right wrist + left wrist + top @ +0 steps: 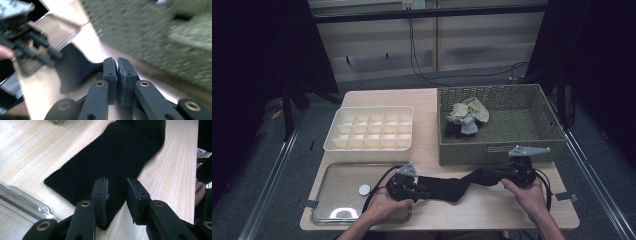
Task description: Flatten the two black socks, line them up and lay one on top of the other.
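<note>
Right now a black sock [451, 186] lies stretched across the wooden table [492, 205], just in front of the woven basket [542, 131], with one end at each gripper. Its ribbed cuff end [82, 182] rests flat on the wood, and the left gripper [116, 195] stands over that end with its jaws parted, one corner of the cuff lying between them; the pads have not closed on the cloth. At the other end, nearer the basket's front wall, the right gripper [117, 72] has its jaws pressed together on the sock, so that the cloth rises off the table there; that view is blurred. From above, the left gripper [419, 190] sits at the front left of the basket and the right gripper [486, 175] just before its front wall, each held in a hand. Inside the basket, toward its left wall, lies a small heap of socks [467, 117], beige, grey and black. Left of the basket stands a white divided box [371, 130], and in front of that box a shallow metal tray [343, 200] with a small white disc [364, 189] on it
</note>
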The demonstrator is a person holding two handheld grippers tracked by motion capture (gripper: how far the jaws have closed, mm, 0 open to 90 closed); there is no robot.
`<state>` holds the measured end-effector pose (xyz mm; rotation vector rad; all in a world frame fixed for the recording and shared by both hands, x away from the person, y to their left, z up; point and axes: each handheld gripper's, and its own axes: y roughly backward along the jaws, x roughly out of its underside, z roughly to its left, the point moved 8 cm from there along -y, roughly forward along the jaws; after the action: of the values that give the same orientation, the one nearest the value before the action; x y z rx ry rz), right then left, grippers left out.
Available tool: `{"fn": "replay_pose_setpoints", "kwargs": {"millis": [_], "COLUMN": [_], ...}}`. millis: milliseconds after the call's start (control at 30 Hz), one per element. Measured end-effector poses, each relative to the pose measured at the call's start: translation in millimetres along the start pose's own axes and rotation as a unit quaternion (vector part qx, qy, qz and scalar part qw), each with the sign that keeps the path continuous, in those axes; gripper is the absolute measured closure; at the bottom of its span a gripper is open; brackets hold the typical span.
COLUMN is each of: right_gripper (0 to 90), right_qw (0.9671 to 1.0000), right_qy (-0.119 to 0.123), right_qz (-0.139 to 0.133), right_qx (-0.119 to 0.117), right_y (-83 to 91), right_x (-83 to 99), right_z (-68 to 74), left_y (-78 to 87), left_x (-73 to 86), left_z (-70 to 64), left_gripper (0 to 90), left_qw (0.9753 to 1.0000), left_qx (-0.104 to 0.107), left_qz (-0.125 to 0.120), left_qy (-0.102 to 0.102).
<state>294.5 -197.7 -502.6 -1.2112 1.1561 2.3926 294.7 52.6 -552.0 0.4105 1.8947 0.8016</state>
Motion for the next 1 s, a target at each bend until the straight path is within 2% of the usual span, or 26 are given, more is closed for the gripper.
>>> {"fn": "replay_pose_setpoints", "kwargs": {"millis": [100,133,167,200,300,367,400,433,500,533,567,667,700,833,867,1000], "right_gripper": [85.1,84.9,85.3,84.7,83.9,82.3,80.6,80.0,78.6,76.4,75.4,71.6,71.8,71.0,71.0,69.5], "right_qw": [0.9999,0.9999,0.9997,0.9995,0.9987,0.9974,0.9965,0.996,0.9941,0.9931,0.9928,0.9932,0.9928,0.9936,0.9936,0.9942], "right_qy": [0.0,-0.005,0.0,0.007,0.006,0.02,0.022,0.018,0.023,0.032,0.034,0.017,0.019,0.008,0.006,-0.002], "right_qz": [0.006,0.007,0.012,0.019,0.032,0.058,0.07,0.076,0.096,0.109,0.112,0.114,0.118,0.113,0.112,0.106], "right_qx": [-0.011,-0.015,-0.02,-0.025,-0.039,-0.038,-0.041,-0.043,-0.043,-0.032,-0.028,-0.016,-0.014,-0.001,0.0,0.017], "right_y": [-0.8,-1.5,-2.0,-3.3,-8.2,-14.7,-18.3,-21.1,-26.3,-28.8,-29.6,-28.4,-27.8,-20.3,-17.9,-7.2], "right_x": [8.4,10.8,12.8,15.9,25.1,35.2,39.9,42.8,49.0,52.2,53.1,55.0,56.3,57.8,58.5,61.8], "right_z": [7.0,10.9,13.3,17.1,25.7,30.3,32.5,33.6,34.7,33.5,31.5,22.7,20.9,12.8,10.3,1.4], "left_y": [0.7,0.8,0.5,0.3,0.4,0.5,0.6,0.5,0.9,2.2,1.9,4.6,3.8,6.3,5.5,6.5], "left_x": [0.4,0.5,0.3,0.2,0.2,0.2,0.3,0.2,0.3,1.1,0.7,1.9,1.3,2.3,1.8,2.1], "left_z": [-0.2,0.5,-0.2,-0.5,-0.5,-0.8,-0.2,-1.0,-0.8,-0.1,1.0,3.3,3.3,6.2,6.2,7.5], "left_gripper": [68.2,68.2,68.0,67.7,67.2,66.9,66.4,66.2,65.7,65.4,65.3,64.1,64.1,63.0,63.0,63.0], "left_qw": [1.0,0.9999,1.0,1.0,1.0,1.0,0.9999,1.0,1.0,0.9999,0.9999,0.9999,1.0,0.9999,0.9999,0.9998], "left_qx": [-0.002,-0.011,-0.003,-0.003,-0.002,-0.001,-0.009,0.0,0.0,-0.002,-0.008,-0.007,-0.006,-0.012,-0.011,-0.015], "left_qz": [0.006,0.008,0.005,0.004,0.005,0.005,0.007,0.005,0.006,0.014,0.008,0.014,0.004,0.009,0.001,0.003], "left_qy": [0.0,-0.001,-0.003,-0.002,-0.001,0.001,0.001,0.001,0.001,0.0,0.001,0.0,0.005,0.005,0.009,0.012]}}
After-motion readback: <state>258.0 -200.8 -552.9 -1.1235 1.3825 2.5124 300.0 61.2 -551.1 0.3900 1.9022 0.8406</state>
